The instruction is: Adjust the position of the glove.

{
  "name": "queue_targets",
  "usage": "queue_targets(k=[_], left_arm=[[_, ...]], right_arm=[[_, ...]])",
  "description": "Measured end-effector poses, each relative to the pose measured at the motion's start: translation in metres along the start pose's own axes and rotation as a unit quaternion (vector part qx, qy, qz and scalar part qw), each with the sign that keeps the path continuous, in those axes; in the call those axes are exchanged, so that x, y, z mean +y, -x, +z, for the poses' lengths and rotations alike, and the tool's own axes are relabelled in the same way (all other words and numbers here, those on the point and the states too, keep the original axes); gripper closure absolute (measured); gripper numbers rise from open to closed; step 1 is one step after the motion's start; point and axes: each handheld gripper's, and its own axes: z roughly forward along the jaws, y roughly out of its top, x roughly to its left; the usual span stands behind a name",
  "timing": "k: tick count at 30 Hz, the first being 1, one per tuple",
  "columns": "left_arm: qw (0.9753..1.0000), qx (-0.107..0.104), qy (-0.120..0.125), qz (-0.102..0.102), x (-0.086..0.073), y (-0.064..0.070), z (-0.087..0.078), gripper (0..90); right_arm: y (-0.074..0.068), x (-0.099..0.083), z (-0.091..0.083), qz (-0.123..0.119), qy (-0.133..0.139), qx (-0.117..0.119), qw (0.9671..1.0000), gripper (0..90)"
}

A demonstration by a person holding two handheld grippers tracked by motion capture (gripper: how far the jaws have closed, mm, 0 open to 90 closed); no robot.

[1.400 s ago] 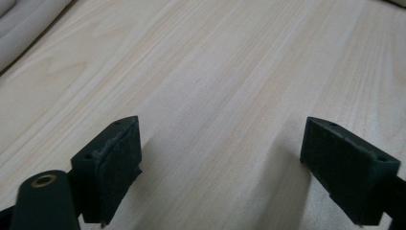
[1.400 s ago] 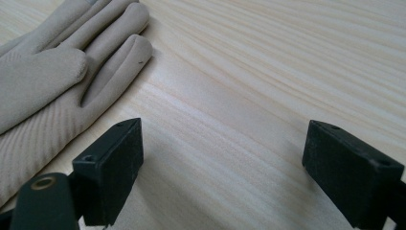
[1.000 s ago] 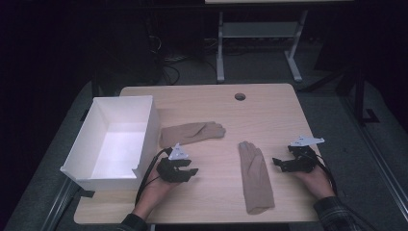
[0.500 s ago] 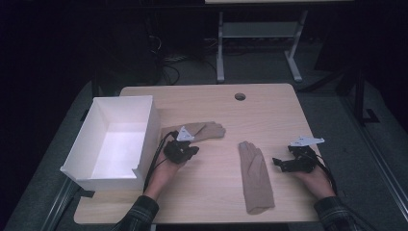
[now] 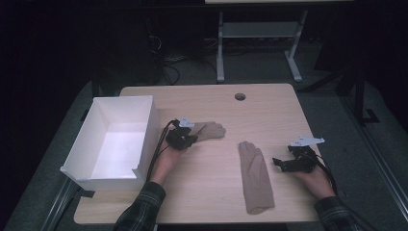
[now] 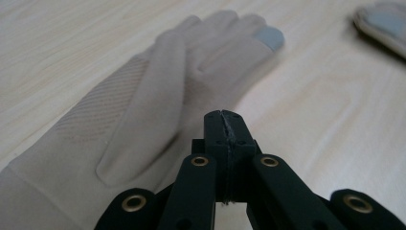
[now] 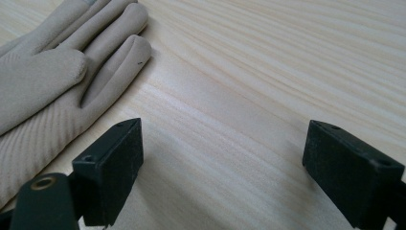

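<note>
Two beige knit gloves lie flat on the wooden table (image 5: 269, 110), with one white open box (image 5: 115, 139) at the table's 9 o'clock edge. We count two hand-held grippers. First glove (image 5: 210, 130) sits just right of the box, near table centre, fingers pointing toward 3 o'clock; in the left gripper view it shows a ribbed diagonal panel on the palm side and a grey pad on one fingertip. Second glove (image 5: 256, 177) lies toward 5 o'clock from centre, fingers pointing to 12 o'clock, cuff near the front edge; well apart from the first.

We note the left gripper (image 5: 183, 138) sits over the cuff end of the first glove; in its own view the jaws are pressed together with no gap, and we cannot tell whether fabric is pinched. Right gripper (image 5: 284, 163) rests just beside the second glove at its 3 o'clock, jaws spread wide over bare wood, holding nothing.
</note>
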Motion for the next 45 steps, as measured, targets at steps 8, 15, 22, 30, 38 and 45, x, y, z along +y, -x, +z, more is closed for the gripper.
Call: queue_targets(k=[8,15,22,30,38,45], left_arm=[[0.9996,0.014,-0.022,-0.014,-0.001,-0.014,0.018,89.8],[0.9996,0.002,-0.02,-0.02,-0.002,-0.011,0.022,89.9],[0.9994,-0.027,-0.018,-0.011,0.004,0.008,0.029,90.0],[0.9982,-0.056,-0.021,0.008,0.012,0.029,0.037,89.9],[0.9972,-0.071,-0.02,0.013,0.015,0.034,0.036,89.9],[0.9984,-0.055,0.008,0.002,0.016,0.019,0.014,89.9]], right_arm=[[0.0,0.0,0.0,0.0,0.0,0.0,1.0,13.3],[0.0,0.0,0.0,0.0,0.0,0.0,1.0,13.3],[0.0,0.0,0.0,0.0,0.0,0.0,1.0,13.3],[0.0,0.0,0.0,0.0,0.0,0.0,1.0,13.3],[0.0,0.0,0.0,0.0,0.0,0.0,1.0,13.3],[0.0,0.0,0.0,0.0,0.0,0.0,1.0,13.3]])
